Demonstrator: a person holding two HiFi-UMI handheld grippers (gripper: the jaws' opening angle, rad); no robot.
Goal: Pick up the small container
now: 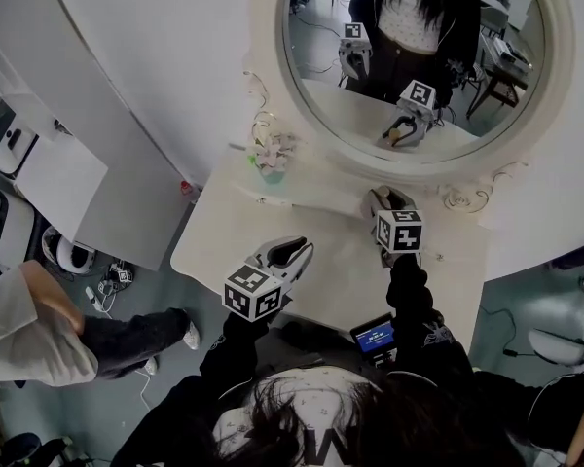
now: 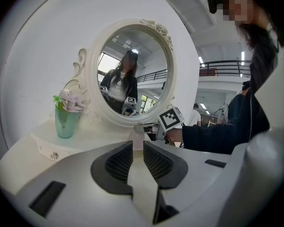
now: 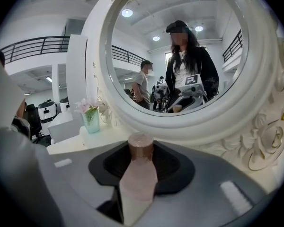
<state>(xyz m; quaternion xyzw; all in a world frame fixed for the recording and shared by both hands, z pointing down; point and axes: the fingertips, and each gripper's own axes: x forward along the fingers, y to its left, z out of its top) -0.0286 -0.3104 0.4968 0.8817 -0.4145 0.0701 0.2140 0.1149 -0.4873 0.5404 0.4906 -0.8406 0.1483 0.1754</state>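
The small container is a pale pink bottle with a rose-gold cap, standing on the white dressing table just under the mirror. My right gripper has it between its two black pads, which flank it closely; I see no firm press, so the jaws count as open. In the head view the right gripper covers the bottle. The left gripper view shows the bottle at the right gripper's tips. My left gripper hovers over the table's front, shut and empty.
A large oval mirror in a carved white frame stands right behind the bottle. A teal vase of flowers sits at the table's back left. A small screen device hangs at my chest. A person crouches on the floor at left.
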